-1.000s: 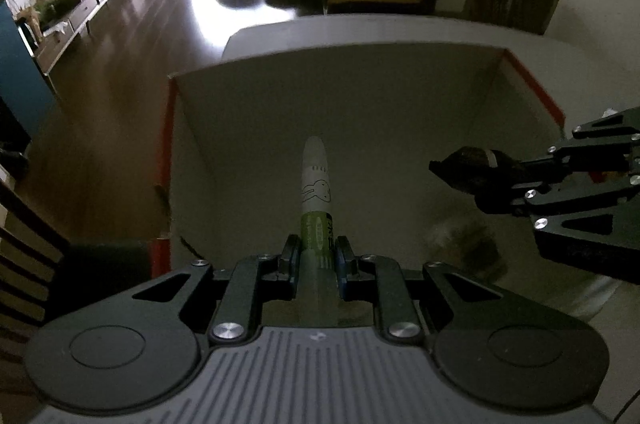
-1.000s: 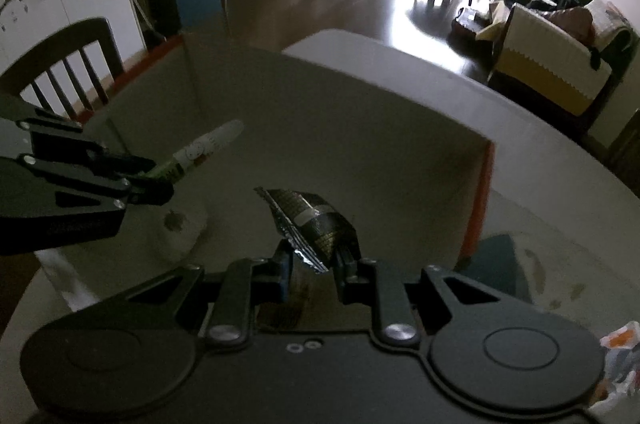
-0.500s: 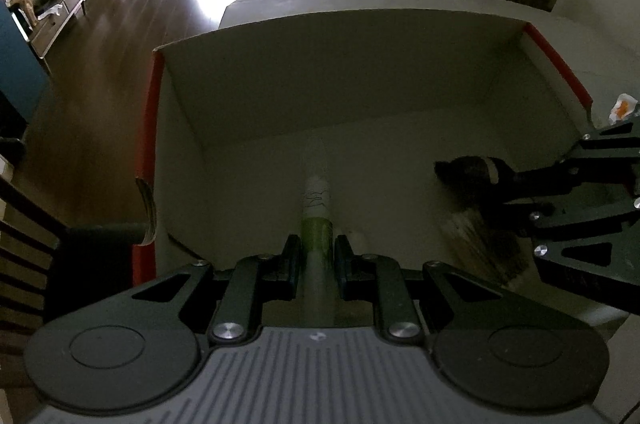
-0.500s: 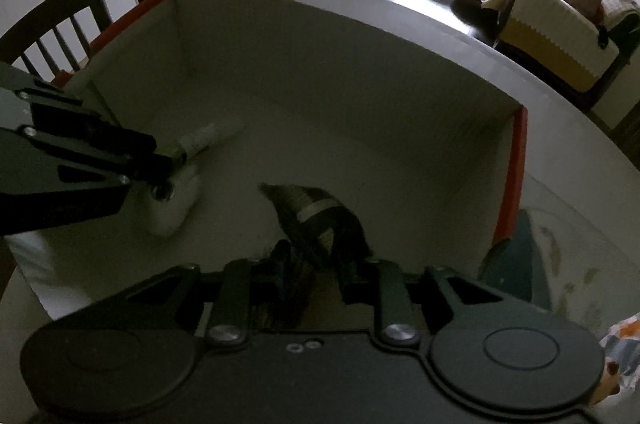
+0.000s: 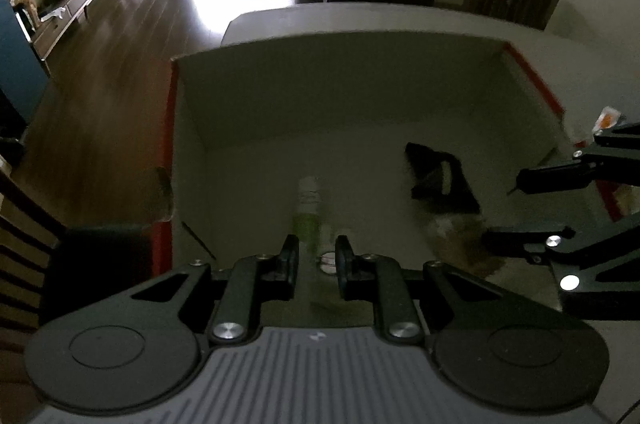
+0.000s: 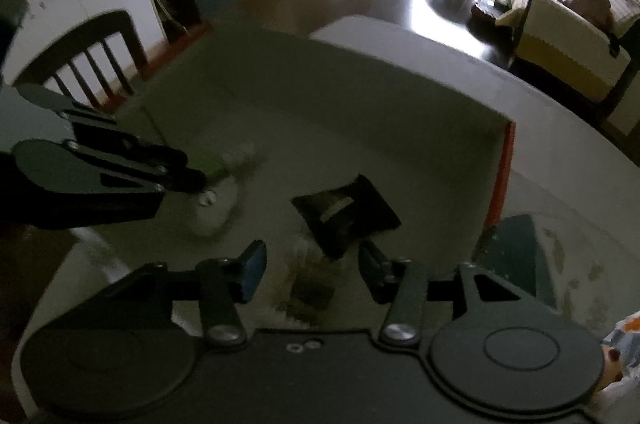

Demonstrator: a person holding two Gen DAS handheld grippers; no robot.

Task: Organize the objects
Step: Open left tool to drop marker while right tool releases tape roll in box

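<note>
A green-and-white tube (image 5: 308, 214) lies on the floor of a red-edged cardboard box (image 5: 340, 84), between the parted fingers of my left claw (image 5: 316, 260), which no longer pinches it. A dark packet (image 6: 346, 214) lies just beyond my right claw (image 6: 312, 266), spread wide. The box sits on a pale worktop (image 6: 560, 128).

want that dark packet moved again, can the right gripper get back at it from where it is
Probably yes. The right gripper is open, and the dark packet lies flat on the floor of the box just ahead of its fingers, with nothing between. The left gripper sits off to the side by the tube.
</note>
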